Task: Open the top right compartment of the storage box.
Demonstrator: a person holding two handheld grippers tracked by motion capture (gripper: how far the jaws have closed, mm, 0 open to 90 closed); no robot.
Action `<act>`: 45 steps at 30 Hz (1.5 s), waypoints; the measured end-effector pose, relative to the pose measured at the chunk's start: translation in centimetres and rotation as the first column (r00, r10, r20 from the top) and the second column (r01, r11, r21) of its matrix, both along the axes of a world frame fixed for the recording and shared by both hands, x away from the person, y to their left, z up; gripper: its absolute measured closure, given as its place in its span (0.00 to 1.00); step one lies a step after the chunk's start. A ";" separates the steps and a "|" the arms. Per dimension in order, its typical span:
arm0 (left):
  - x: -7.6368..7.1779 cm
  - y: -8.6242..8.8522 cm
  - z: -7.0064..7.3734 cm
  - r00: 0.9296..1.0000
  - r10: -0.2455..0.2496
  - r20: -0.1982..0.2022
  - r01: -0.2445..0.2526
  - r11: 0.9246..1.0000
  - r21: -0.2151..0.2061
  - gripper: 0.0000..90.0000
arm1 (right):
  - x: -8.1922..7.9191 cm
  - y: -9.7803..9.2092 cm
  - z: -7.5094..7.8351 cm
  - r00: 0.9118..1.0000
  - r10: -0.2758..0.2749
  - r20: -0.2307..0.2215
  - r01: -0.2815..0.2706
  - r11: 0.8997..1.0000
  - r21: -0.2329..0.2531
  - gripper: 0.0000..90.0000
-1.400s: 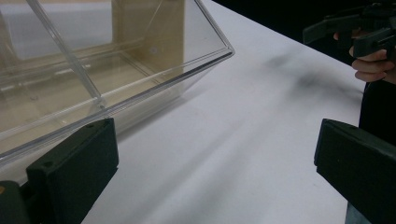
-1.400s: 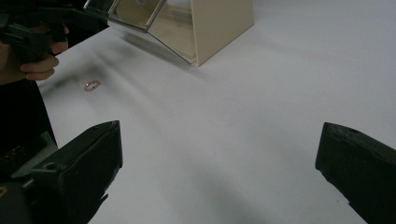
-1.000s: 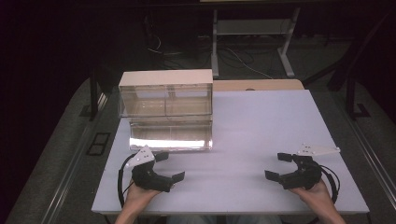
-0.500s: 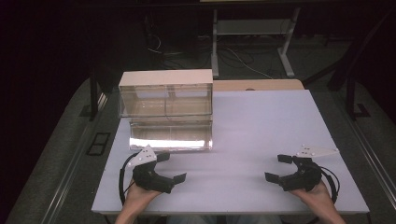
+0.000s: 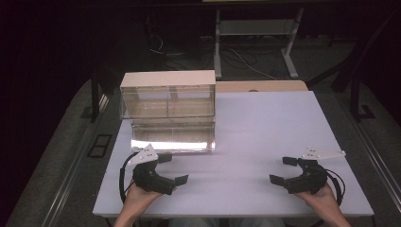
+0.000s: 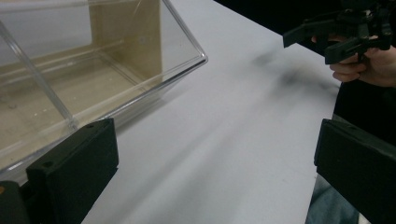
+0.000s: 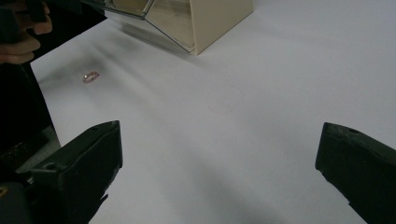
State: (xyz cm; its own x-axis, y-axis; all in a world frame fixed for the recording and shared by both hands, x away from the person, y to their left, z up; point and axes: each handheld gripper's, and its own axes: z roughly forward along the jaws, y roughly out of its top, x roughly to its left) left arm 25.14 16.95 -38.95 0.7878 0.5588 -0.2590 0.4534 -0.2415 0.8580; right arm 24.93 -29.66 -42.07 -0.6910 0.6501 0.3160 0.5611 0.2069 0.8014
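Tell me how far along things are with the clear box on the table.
Nothing looks done yet. The clear box sits at the back left of the white table, untouched, and looks empty. Nothing is in hand: the left tongs and right tongs both rest open near the front edge, holding nothing. The left tongs are nearest the box, so reaching and handling it is all still left.

No text, label, brand, number or sign can be read on anything here. The clear box [image 5: 168, 113] near the table's [image 5: 265, 137] far left corner has bare walls, and the table's white top is unmarked.
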 end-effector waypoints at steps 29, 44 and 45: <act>1.7 1.0 4.0 1.000 0.014 -0.003 -0.014 1.000 0.028 0.00 | 0.0 -0.1 0.0 1.000 -0.006 0.000 0.006 1.000 0.002 0.01; 2.9 0.3 5.7 1.000 -0.014 -0.003 0.014 0.998 0.059 0.00 | 0.0 -0.2 0.0 1.000 -0.009 -0.002 0.009 1.000 0.003 0.01; 3.0 0.2 5.9 1.000 -0.016 -0.003 0.016 0.998 0.061 0.00 | 0.0 -0.2 0.0 1.000 -0.008 -0.001 0.008 1.000 0.002 0.01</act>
